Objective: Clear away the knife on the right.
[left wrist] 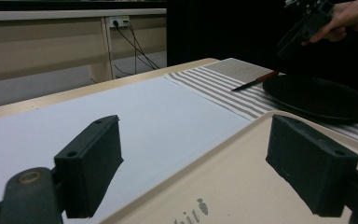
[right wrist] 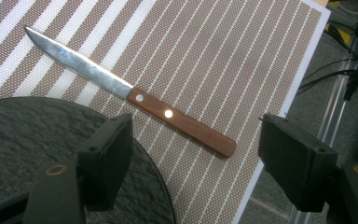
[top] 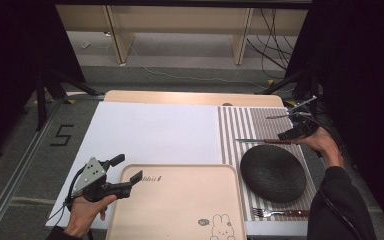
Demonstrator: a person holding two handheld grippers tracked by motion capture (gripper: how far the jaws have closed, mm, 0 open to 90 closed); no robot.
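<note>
Right gripper (right wrist: 193, 154) hovers over knife (right wrist: 130, 93), fingers spread, nothing held. Knife flat on striped mat (right wrist: 223, 56), at plate's (top: 272, 172) 12 o'clock. Risk: one finger lands on plate rim, handle skids. Left gripper (left wrist: 193, 168) fingers apart, straddling tray (top: 175, 200) edge.

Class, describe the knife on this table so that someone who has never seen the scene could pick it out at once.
Start at the striped placemat on the right of the table, where a round black plate sits. The knife lies flat just beyond the plate's far edge, blade pointing left, below the open right gripper. Unlike the fork on the plate's near side, it has a smooth steel blade and a riveted wooden handle.
</note>
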